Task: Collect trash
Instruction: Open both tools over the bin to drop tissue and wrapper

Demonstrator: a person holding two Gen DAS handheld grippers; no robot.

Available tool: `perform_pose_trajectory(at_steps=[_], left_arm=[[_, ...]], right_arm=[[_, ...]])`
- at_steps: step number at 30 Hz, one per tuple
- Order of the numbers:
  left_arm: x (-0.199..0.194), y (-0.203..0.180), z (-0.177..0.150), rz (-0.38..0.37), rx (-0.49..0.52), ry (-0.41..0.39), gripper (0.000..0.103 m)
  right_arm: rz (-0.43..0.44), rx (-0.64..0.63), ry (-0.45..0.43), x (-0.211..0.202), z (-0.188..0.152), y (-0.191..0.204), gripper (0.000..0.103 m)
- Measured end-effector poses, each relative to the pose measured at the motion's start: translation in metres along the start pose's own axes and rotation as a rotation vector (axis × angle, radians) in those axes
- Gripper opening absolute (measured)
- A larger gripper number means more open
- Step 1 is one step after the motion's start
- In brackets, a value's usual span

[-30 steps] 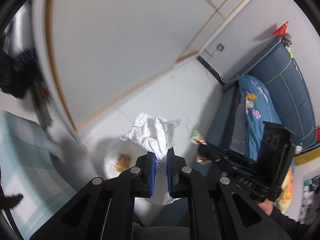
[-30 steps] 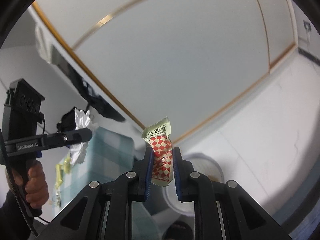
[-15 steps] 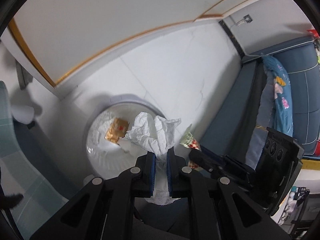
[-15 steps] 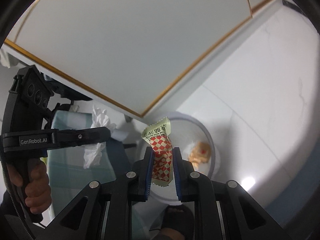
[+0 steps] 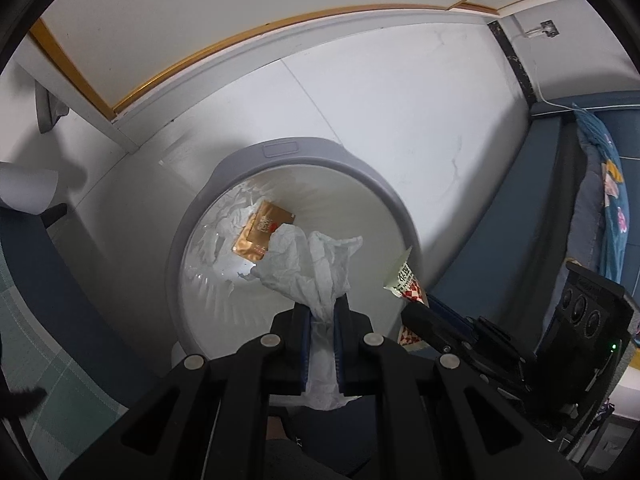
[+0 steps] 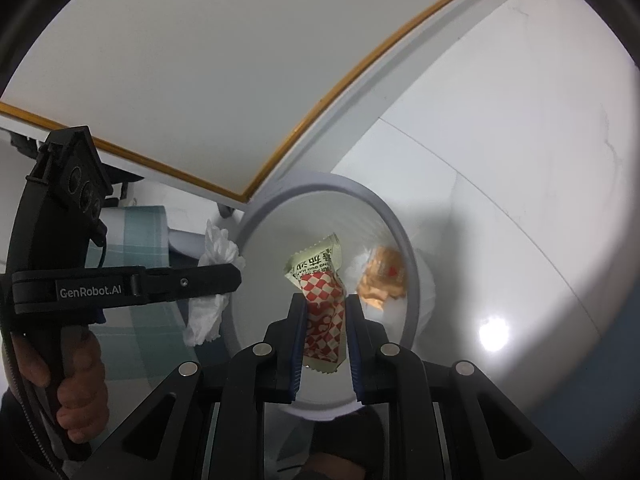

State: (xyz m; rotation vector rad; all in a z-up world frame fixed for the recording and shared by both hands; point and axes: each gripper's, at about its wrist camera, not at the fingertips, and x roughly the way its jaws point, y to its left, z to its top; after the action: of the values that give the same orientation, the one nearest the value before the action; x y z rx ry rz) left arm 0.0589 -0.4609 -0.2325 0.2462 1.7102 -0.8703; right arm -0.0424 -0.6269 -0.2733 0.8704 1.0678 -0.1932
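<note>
My left gripper (image 5: 322,310) is shut on a crumpled white tissue (image 5: 310,264), held just above the mouth of a round grey-rimmed trash bin (image 5: 280,148). A gold wrapper (image 5: 262,234) and white scraps lie at the bin's bottom. My right gripper (image 6: 323,302) is shut on a red-and-white checked snack wrapper (image 6: 320,292) over the same bin (image 6: 320,182), where the gold wrapper (image 6: 382,276) shows blurred. The right gripper (image 5: 412,312) with its checked wrapper (image 5: 404,278) hangs at the bin's right rim in the left view; the left gripper (image 6: 236,276) and tissue (image 6: 218,246) appear at the bin's left rim.
The bin stands on a white tiled floor (image 5: 400,120) beside a white wall panel with gold trim (image 5: 160,76). A blue sofa with a floral cushion (image 5: 604,184) is at the right. A pale green checked cloth (image 6: 136,236) lies left of the bin. A hand (image 6: 76,380) grips the left tool.
Both grippers have come down and tilted toward the floor. The bin has grown from a small disc low in the views to filling their middle. Tissue and checked wrapper stay clamped.
</note>
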Motion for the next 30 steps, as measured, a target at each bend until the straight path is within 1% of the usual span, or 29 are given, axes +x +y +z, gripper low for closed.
perform_pose_trajectory(at_steps=[4,9,11,13,14,16,17,19,20,21,22,23,24,30], left_arm=[[0.007,-0.003,0.000,0.018,0.009,0.017,0.006],[0.014,-0.007,0.001,0.081,0.020,0.040,0.008],[0.015,-0.007,0.001,0.096,0.017,0.044,0.011],[0.015,-0.007,0.001,0.107,0.008,0.044,0.018],[0.014,-0.007,0.001,0.111,0.009,0.038,0.020],[0.013,-0.009,0.001,0.134,0.018,0.026,0.031],[0.011,-0.009,0.001,0.141,0.019,0.019,0.033],[0.010,-0.008,0.001,0.125,0.017,0.008,0.043],[0.009,-0.009,0.002,0.117,0.015,0.007,0.044],[0.007,-0.008,0.002,0.104,0.014,0.004,0.048],[0.006,-0.009,0.002,0.095,0.017,0.005,0.055],[0.006,-0.011,0.003,0.098,0.022,0.009,0.059],[0.006,-0.012,0.003,0.105,0.029,0.010,0.061],[-0.008,-0.014,0.001,0.142,0.044,-0.029,0.064]], right_arm=[[-0.002,0.001,0.007,0.015,-0.001,-0.005,0.019],[-0.014,-0.003,0.006,0.020,-0.001,-0.006,0.020],[-0.013,-0.002,0.008,0.020,-0.002,-0.005,0.020],[-0.015,-0.003,0.006,0.018,-0.004,-0.006,0.021],[-0.008,-0.006,0.010,0.018,-0.004,-0.005,0.021],[-0.011,-0.010,0.010,0.020,-0.005,-0.007,0.023],[-0.013,-0.014,0.008,0.019,-0.006,-0.007,0.024],[-0.016,-0.018,0.005,0.017,-0.006,-0.008,0.024],[-0.019,-0.017,0.002,0.015,-0.007,-0.008,0.025],[-0.021,-0.014,-0.001,0.013,-0.008,-0.009,0.026],[-0.021,-0.009,-0.004,0.011,-0.008,-0.010,0.029],[-0.021,-0.003,-0.011,0.008,-0.009,-0.011,0.030],[-0.022,-0.001,-0.017,0.006,-0.009,-0.012,0.031],[-0.019,0.019,-0.063,-0.012,-0.007,-0.015,0.035]])
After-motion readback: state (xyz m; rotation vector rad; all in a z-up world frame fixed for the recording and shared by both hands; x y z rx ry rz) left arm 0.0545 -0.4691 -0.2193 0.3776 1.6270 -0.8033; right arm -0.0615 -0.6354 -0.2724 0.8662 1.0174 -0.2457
